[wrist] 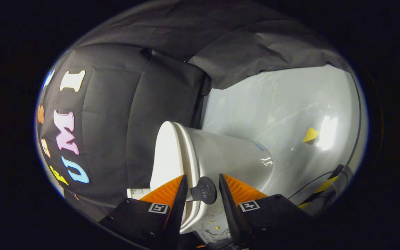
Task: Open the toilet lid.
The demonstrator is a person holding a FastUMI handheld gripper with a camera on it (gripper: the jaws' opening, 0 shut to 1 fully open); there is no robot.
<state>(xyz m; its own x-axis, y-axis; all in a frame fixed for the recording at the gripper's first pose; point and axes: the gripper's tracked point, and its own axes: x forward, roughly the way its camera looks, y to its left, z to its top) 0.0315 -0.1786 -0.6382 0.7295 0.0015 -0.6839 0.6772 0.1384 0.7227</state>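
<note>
Rolled onto its side, the hand-held gripper (202,194) points at the front edge of the toilet (234,156), so the bowl and its lid appear turned sideways ahead of the fingers. Its fingers stand apart, pressing on nothing, and a small dark round tab (203,190) sits in the gap between them. The tab sticks out from the seam where the toilet lid (165,152) meets the seat, and it looks like a lifting handle. That would explain the pose: the roll lines the two fingers up on either face of the flat tab, so a squeeze could pinch it. One finger lies on the lid's side, the other on the bowl's side.

The lid is white, smooth and glossy, gently domed, and it lies closed flat against the seat rim with only a thin line between them. The bowl below it is the same white, rounded, catching a highlight. Pale floor (283,104) stretches beyond the toilet.
</note>
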